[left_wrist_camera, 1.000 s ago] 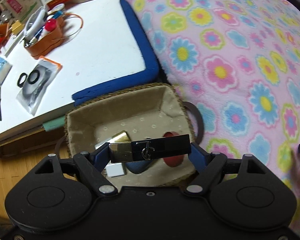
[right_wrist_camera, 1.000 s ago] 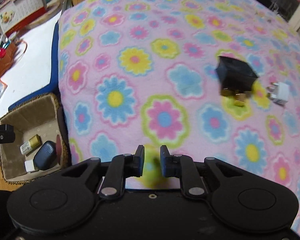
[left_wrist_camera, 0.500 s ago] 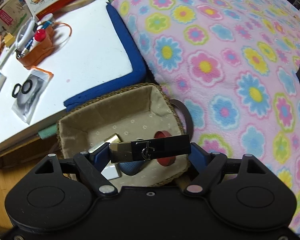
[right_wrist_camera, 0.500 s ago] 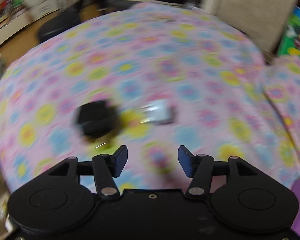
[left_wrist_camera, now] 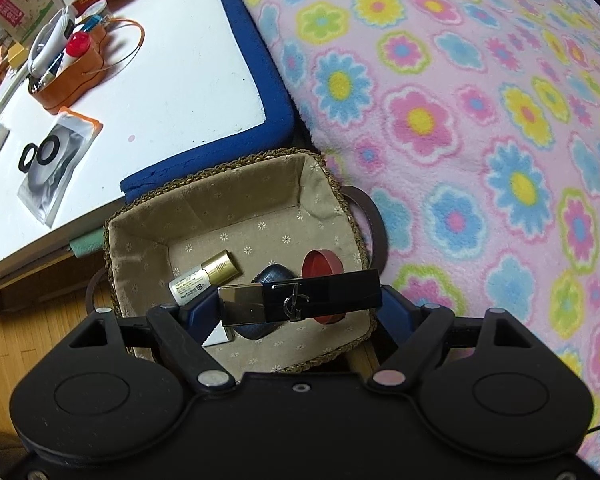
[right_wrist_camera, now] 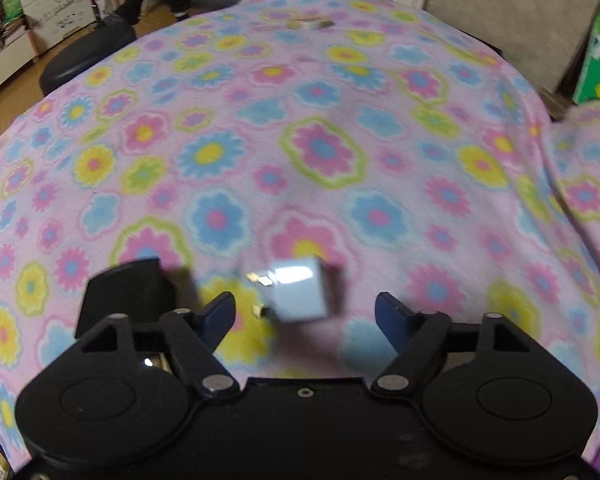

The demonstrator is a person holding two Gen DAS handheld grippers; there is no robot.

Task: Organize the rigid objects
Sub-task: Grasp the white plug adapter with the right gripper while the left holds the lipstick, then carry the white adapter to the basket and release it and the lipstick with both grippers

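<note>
My left gripper (left_wrist_camera: 300,302) is shut on a black and gold lipstick case (left_wrist_camera: 300,299), held crosswise above a woven, cloth-lined basket (left_wrist_camera: 204,216). The basket holds a gold-capped tube (left_wrist_camera: 206,274), a dark blue oval case (left_wrist_camera: 270,274), a red round lid (left_wrist_camera: 322,266) and a white block (left_wrist_camera: 218,336). My right gripper (right_wrist_camera: 305,314) is open just above the flowered blanket (right_wrist_camera: 320,148). A white plug adapter (right_wrist_camera: 300,292) lies between its fingers, apart from both. A black box (right_wrist_camera: 128,292) lies to its left.
A white table (left_wrist_camera: 148,80) with a blue padded edge (left_wrist_camera: 268,92) stands beyond the basket, with an orange pen holder (left_wrist_camera: 66,72) and a bagged tape roll (left_wrist_camera: 56,168). Small objects (right_wrist_camera: 310,23) lie far across the blanket. Wooden floor lies to the left.
My right gripper has swung across the blanket, opened, and closed in on the white adapter. My left gripper has moved in over the basket, still holding the lipstick case.
</note>
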